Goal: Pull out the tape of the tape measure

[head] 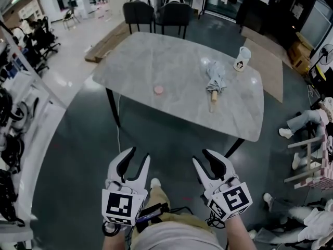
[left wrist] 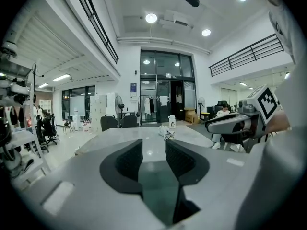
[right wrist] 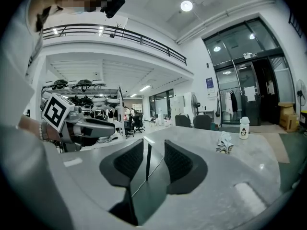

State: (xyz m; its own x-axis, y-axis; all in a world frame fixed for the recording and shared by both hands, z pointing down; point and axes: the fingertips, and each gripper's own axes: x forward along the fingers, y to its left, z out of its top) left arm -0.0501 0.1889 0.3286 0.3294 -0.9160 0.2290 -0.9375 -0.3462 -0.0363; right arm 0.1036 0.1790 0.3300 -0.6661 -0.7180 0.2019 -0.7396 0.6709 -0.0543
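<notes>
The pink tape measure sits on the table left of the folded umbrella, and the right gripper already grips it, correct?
No: the right gripper is open and empty, short of the table, as the right gripper view shows. The pink tape measure sits left of the folded umbrella.

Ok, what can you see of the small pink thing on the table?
The pink thing is small, round and low, probably the tape measure, though too small here to show any tab or print. No tape shows pulled out. It lies flat on the grey stone-look table, near its middle, left of the folded umbrella and apart from it. Only the table touches it.
</notes>
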